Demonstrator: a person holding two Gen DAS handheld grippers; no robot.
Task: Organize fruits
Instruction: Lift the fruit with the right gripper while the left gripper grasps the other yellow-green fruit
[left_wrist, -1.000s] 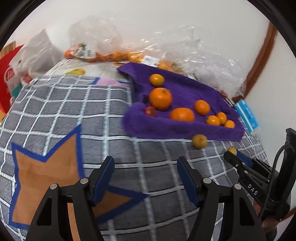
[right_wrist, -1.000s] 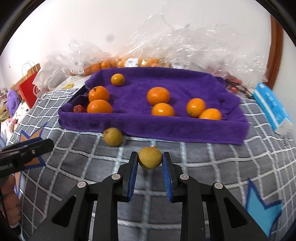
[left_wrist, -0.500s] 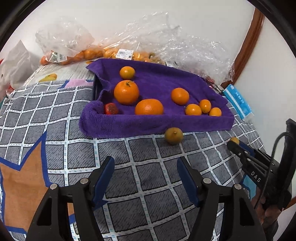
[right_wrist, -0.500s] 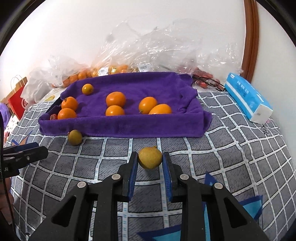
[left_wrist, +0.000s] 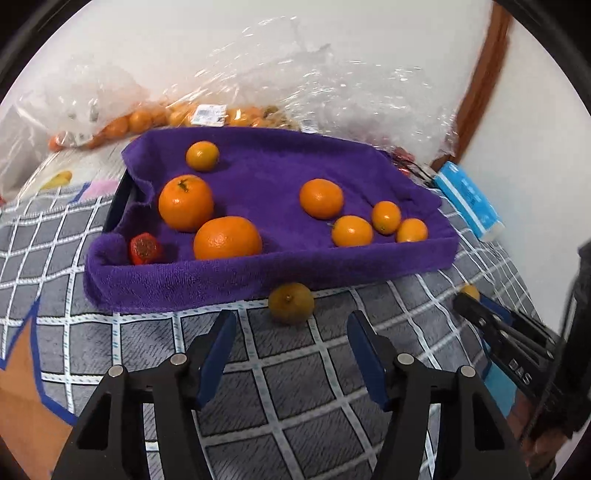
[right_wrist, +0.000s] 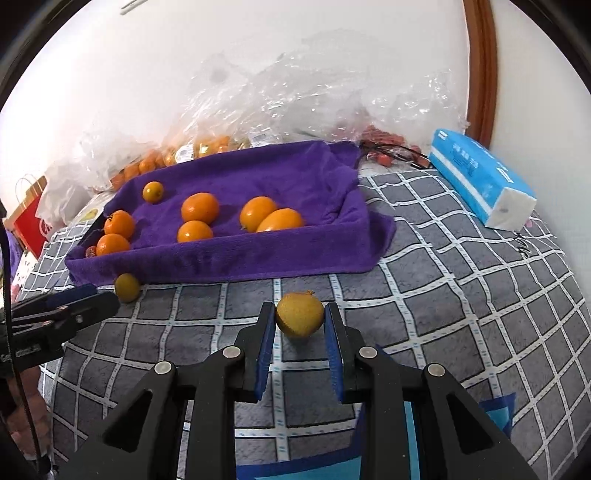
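A purple towel-lined tray (left_wrist: 258, 273) (right_wrist: 221, 258) on the checked bedcover holds several oranges and one small red fruit (left_wrist: 144, 249). A dull yellow-green fruit (left_wrist: 291, 302) (right_wrist: 127, 287) lies on the cover against the tray's front wall. My left gripper (left_wrist: 291, 326) (right_wrist: 92, 299) sits just short of it; the jaws are closing, with nothing between the pads. Further right, my right gripper (right_wrist: 299, 321) (left_wrist: 476, 299) is shut on a yellow fruit (right_wrist: 299, 319), held just above the cover in front of the tray.
Clear plastic bags (left_wrist: 147, 118) (right_wrist: 207, 144) of oranges lie behind the tray along the wall. A blue tissue pack (left_wrist: 469, 199) (right_wrist: 480, 181) lies to its right. A red paper bag (right_wrist: 29, 218) stands far left, and a wooden door frame (right_wrist: 480, 66) rises at the right.
The left gripper has come right and closer to the loose fruit by the tray, and its jaws have narrowed. The right gripper has shifted right along the tray front, still holding its yellow fruit.
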